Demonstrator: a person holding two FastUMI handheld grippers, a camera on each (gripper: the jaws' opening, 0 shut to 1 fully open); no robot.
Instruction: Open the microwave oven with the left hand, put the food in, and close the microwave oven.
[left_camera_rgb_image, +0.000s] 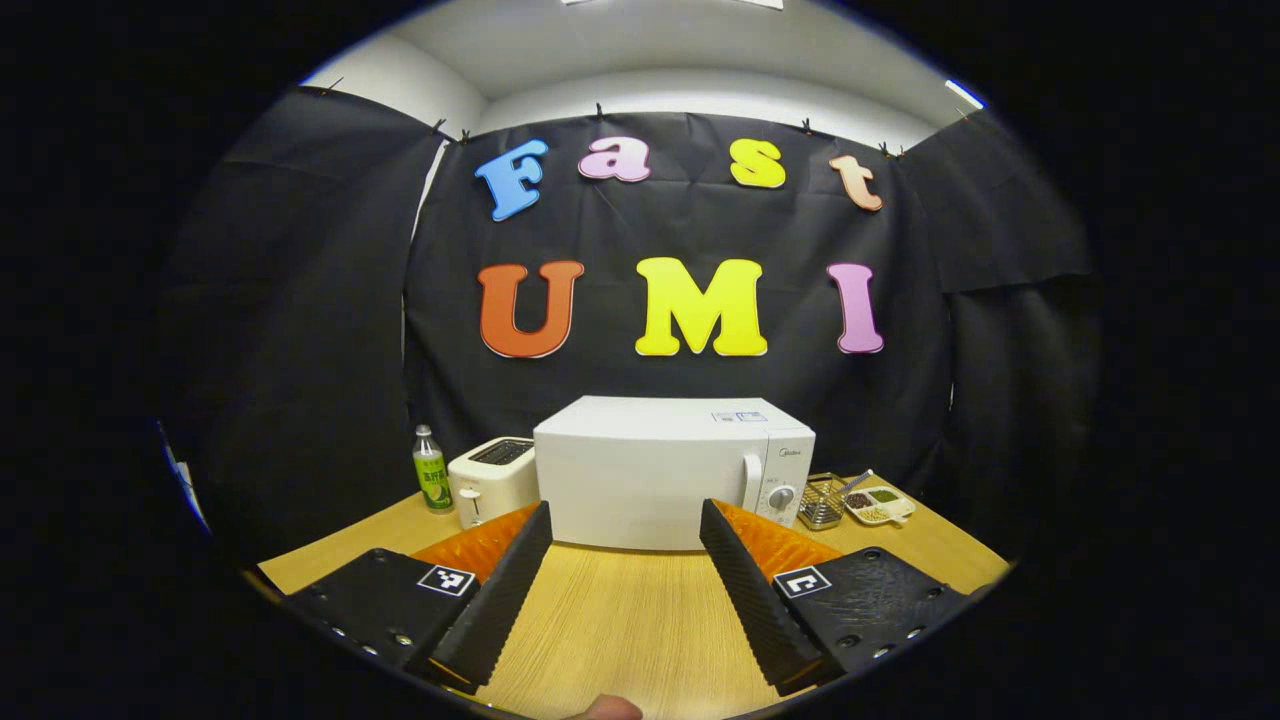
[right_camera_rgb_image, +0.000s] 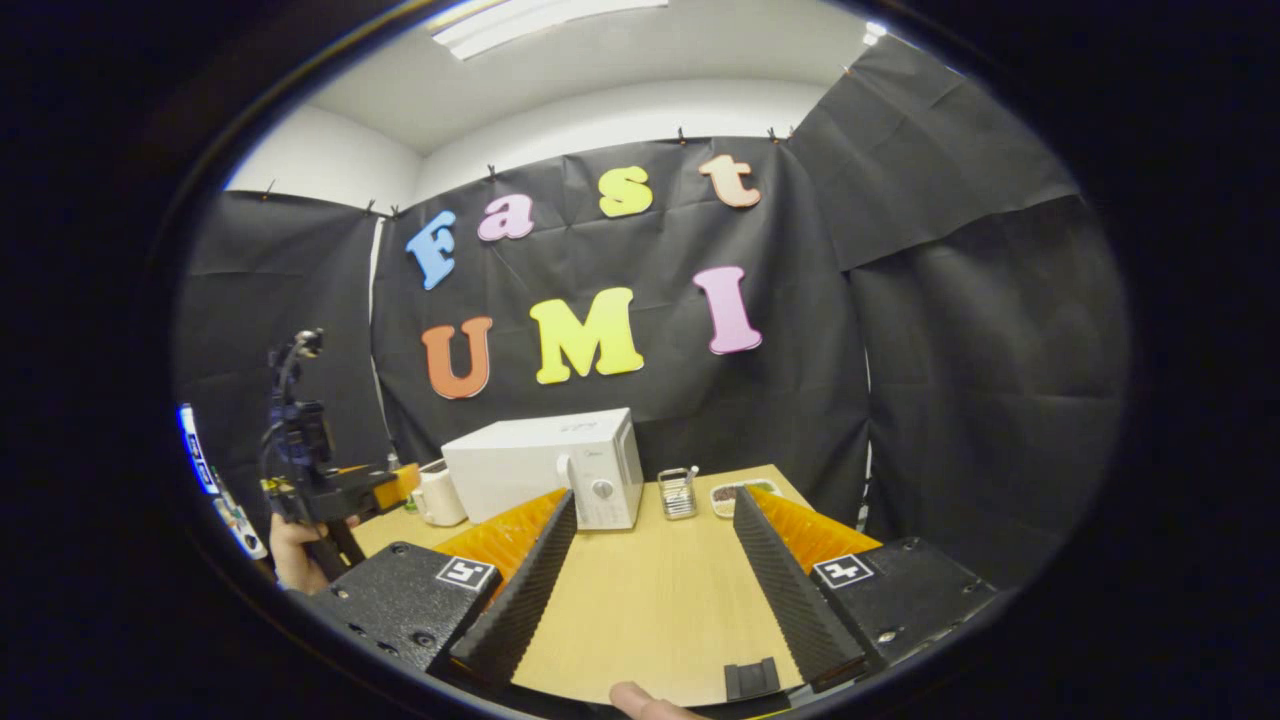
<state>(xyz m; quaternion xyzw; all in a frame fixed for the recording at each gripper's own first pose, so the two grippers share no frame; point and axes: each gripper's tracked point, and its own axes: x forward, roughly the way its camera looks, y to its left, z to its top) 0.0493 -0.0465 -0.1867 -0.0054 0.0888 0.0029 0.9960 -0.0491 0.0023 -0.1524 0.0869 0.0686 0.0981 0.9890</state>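
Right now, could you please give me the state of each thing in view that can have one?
microwave oven: door shut, standing on the table.
toaster: upright, beside the microwave oven.
bottle: upright, capped.
wire basket: upright on the table.
food tray: flat, filled, not yet moved.
left gripper: open, holding nothing.
right gripper: open, holding nothing.

Front of tabletop: bare wood from the near edge up to the microwave oven; room to pass.
Microwave oven: door shut, stands across the middle at the back.
Left of oven: toaster just beside it, bottle beyond; tight.
Right of oven: wire basket and divided tray near its control side.
Right side, right gripper view: open wood ahead of the right claw.
Left claw: spread wide, nothing between its fingers.
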